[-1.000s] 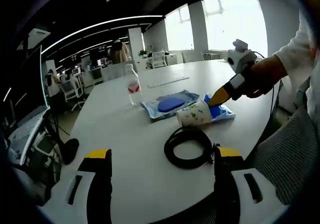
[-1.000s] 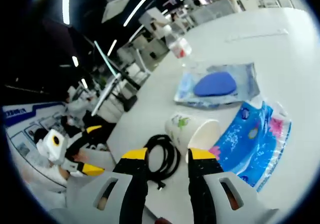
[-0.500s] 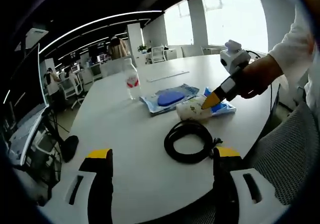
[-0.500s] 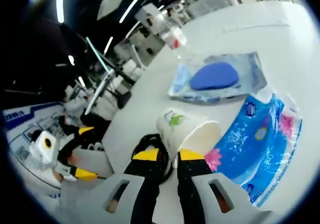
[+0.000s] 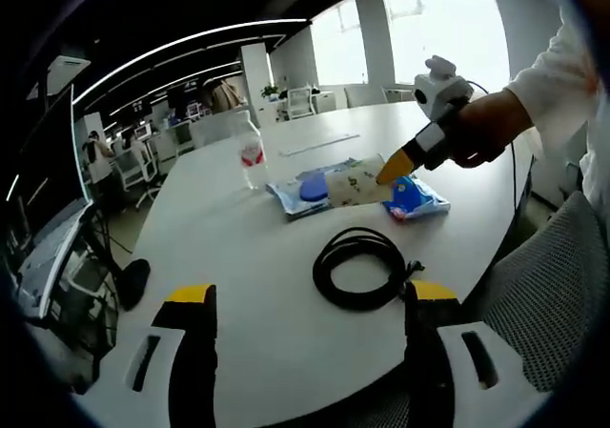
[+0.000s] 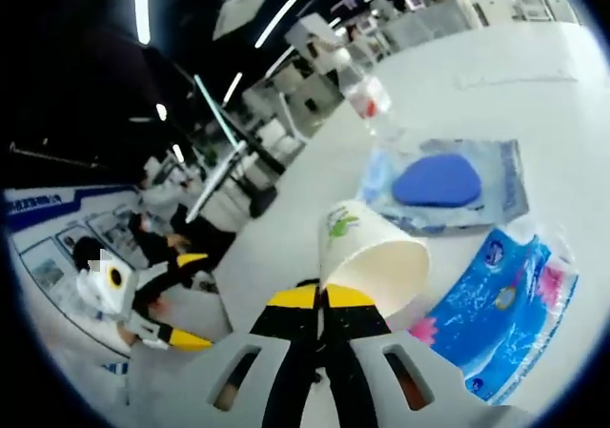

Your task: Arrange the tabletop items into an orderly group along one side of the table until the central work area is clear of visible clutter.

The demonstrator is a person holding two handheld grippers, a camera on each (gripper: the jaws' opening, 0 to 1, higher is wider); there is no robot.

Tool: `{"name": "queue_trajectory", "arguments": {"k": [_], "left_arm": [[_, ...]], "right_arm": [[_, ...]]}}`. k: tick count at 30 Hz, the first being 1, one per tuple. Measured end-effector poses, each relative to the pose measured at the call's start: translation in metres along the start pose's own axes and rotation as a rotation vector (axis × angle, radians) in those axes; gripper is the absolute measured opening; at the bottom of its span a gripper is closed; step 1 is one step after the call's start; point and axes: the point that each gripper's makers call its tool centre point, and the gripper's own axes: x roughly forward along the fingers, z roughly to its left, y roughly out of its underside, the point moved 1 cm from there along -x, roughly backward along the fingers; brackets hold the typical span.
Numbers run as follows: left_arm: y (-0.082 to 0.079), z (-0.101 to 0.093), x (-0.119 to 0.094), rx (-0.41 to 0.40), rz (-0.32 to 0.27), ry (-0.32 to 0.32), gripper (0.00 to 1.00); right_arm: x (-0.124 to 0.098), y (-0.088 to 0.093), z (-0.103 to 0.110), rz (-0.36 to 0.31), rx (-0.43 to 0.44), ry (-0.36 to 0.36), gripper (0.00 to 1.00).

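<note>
On a white table (image 5: 219, 285), the right gripper (image 6: 322, 297) has its yellow-tipped jaws pressed together on the rim of a paper cup (image 6: 370, 260). The cup lies tipped on its side in the grip, its open mouth facing the camera in the right gripper view, and the white inside that shows holds nothing. A green print marks its outer wall.

In the left gripper view the same right gripper (image 5: 394, 168) comes in from the right, held by a hand (image 5: 486, 132) in a white sleeve, with the cup (image 5: 355, 183) at its tip, raised off the table above a blue packet.

Just beyond the cup in the right gripper view lies a clear pouch (image 6: 448, 185) with a blue oval pad inside it. Farther off stands a clear bottle (image 6: 365, 92) with a red label; whether it holds liquid cannot be told. To the right of the jaws, and just beneath the cup, is a blue packet (image 6: 500, 299) printed with pink flowers.

The left gripper (image 5: 310, 304) hovers over the near edge of the table with its jaws wide apart and nothing between them. Just ahead of it lies a coiled black cable (image 5: 362, 268). Past the cable are the pouch (image 5: 305, 190), the packet (image 5: 412, 196) and the bottle (image 5: 251, 153).

The left gripper (image 6: 176, 299) also appears at the left of the right gripper view, its yellow tips spread.
</note>
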Motion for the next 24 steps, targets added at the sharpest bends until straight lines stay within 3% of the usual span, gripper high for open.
{"name": "queue_trajectory", "arguments": {"k": [15, 24], "left_arm": [[0.005, -0.003, 0.001, 0.021, 0.027, 0.014, 0.79], [0.010, -0.007, 0.004, 0.043, 0.052, 0.032, 0.86]], "right_arm": [[-0.019, -0.017, 0.001, 0.034, -0.081, -0.017, 0.00], [-0.035, -0.039, -0.011, 0.054, -0.158, 0.012, 0.00]]}}
